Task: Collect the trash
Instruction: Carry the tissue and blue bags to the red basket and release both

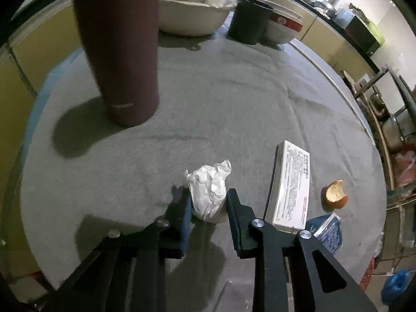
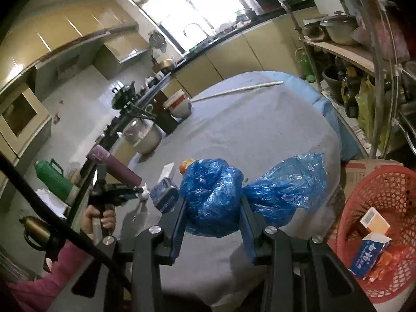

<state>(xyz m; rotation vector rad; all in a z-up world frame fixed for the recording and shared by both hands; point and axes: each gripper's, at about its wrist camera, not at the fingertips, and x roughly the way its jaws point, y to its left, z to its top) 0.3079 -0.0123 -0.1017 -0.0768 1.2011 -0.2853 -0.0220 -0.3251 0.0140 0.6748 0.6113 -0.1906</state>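
Open cloth: the grey tablecloth (image 1: 221,98) lies bare across the middle of the table.
Left side: a tall maroon flask (image 1: 122,52) stands upright, blocking that flank.
Far edge: a cream basin (image 1: 189,18), a black cup (image 1: 248,23) and a stack of bowls (image 1: 283,30) stand close together.
Right side: a white box (image 1: 290,187), an apple core (image 1: 335,195) and a blue carton (image 1: 326,231) crowd the near right.
Beyond table edge: a red basket (image 2: 364,195) holding boxes stands beside the table.
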